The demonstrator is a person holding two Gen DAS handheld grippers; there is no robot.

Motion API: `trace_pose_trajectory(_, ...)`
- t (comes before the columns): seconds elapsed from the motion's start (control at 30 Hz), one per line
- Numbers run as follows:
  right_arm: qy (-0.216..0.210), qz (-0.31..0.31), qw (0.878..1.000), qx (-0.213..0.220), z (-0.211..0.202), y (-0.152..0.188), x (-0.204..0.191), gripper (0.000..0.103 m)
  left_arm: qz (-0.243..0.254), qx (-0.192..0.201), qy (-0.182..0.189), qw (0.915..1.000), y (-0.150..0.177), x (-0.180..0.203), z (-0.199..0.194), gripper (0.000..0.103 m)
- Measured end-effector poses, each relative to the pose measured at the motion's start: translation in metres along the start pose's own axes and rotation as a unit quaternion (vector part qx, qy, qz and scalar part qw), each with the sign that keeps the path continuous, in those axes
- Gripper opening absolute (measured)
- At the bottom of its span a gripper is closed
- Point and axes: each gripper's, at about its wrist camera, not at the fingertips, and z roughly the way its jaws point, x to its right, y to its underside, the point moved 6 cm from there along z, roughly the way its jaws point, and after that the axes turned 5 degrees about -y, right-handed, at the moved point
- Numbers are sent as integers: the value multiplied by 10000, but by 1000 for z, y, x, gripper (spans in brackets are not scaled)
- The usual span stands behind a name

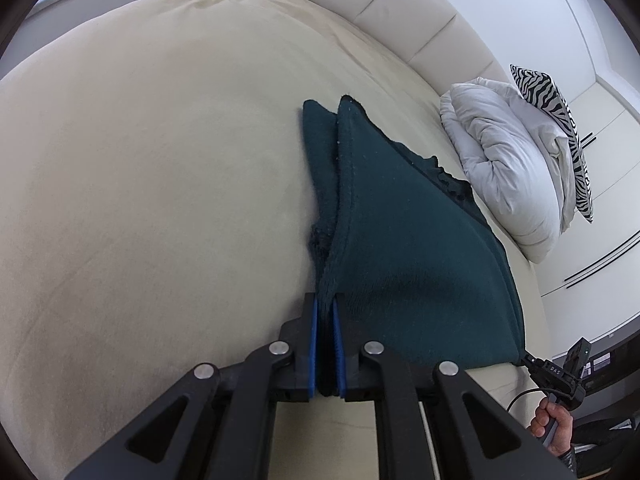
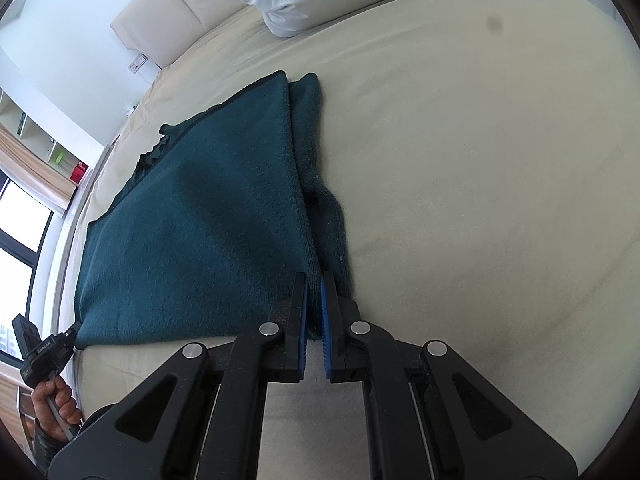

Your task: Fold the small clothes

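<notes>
A dark teal knitted garment (image 1: 404, 248) lies on the beige bed, its near edge lifted and stretched between both grippers. My left gripper (image 1: 326, 312) is shut on one near corner of the cloth, which fills the gap between the blue pads. My right gripper (image 2: 314, 292) is shut on the other near corner of the garment (image 2: 208, 216). Each gripper shows in the other's view at the far corner: the right one in the left wrist view (image 1: 532, 362), the left one in the right wrist view (image 2: 70, 334). A folded strip of cloth lies beside the main panel.
The beige bed sheet (image 1: 152, 168) spreads wide around the garment. A white duvet bundle (image 1: 508, 164) and a zebra-print pillow (image 1: 560, 120) lie by the padded headboard (image 1: 404, 12). A window and shelves show in the right wrist view (image 2: 24, 184).
</notes>
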Motion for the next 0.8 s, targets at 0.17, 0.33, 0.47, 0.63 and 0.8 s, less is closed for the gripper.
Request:
trace_pose_trajectory(0.17,-8,0,10000,42,-5,1,-1,5,-42,-21,26,10000,-1,0,0,11)
trace_pose_trajectory(0.33,-53,108,9999,33,-5,1,4,5,6,-46,22,10000,-1,-1,0,11)
trace_pose_trajectory(0.47,-139,157,9998,-38,2,1,9,5,-29,-44,46,10000,1,0,-1,11)
trace_pose_trajectory(0.63,-264,255,9992,134,-1,-4,10,6,-55,-81,104,9999,3,1,-7,12)
trace_pose_trajectory(0.8,-44,199,9995,239,-13,-5,5,11,2,-31,17,10000,2,4,-19,13)
